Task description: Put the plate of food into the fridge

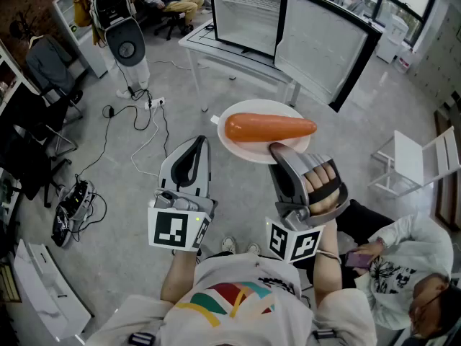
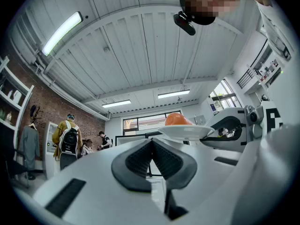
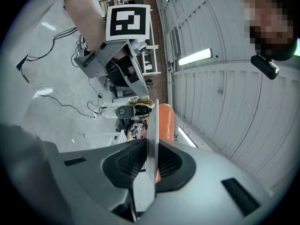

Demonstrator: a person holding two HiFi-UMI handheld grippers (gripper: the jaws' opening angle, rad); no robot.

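Note:
A white plate (image 1: 241, 148) with a long orange sausage-like food (image 1: 269, 127) on it is held up in the air. My right gripper (image 1: 277, 152) is shut on the plate's near rim; in the right gripper view the plate (image 3: 151, 139) stands edge-on between the pads, the orange food (image 3: 166, 122) behind it. My left gripper (image 1: 194, 150) hangs beside it to the left, shut with nothing between its pads (image 2: 151, 159); it sees the plate (image 2: 186, 132) from the side. The open fridge (image 1: 248, 13) stands on a white table (image 1: 209, 45) ahead, door (image 1: 324, 49) swung right.
Cables and a power strip (image 1: 155, 103) lie on the floor at left. A white chair (image 1: 414, 161) stands at right, and a seated person (image 1: 403, 265) is close at the lower right. More people and chairs (image 1: 169, 2) sit at the back left.

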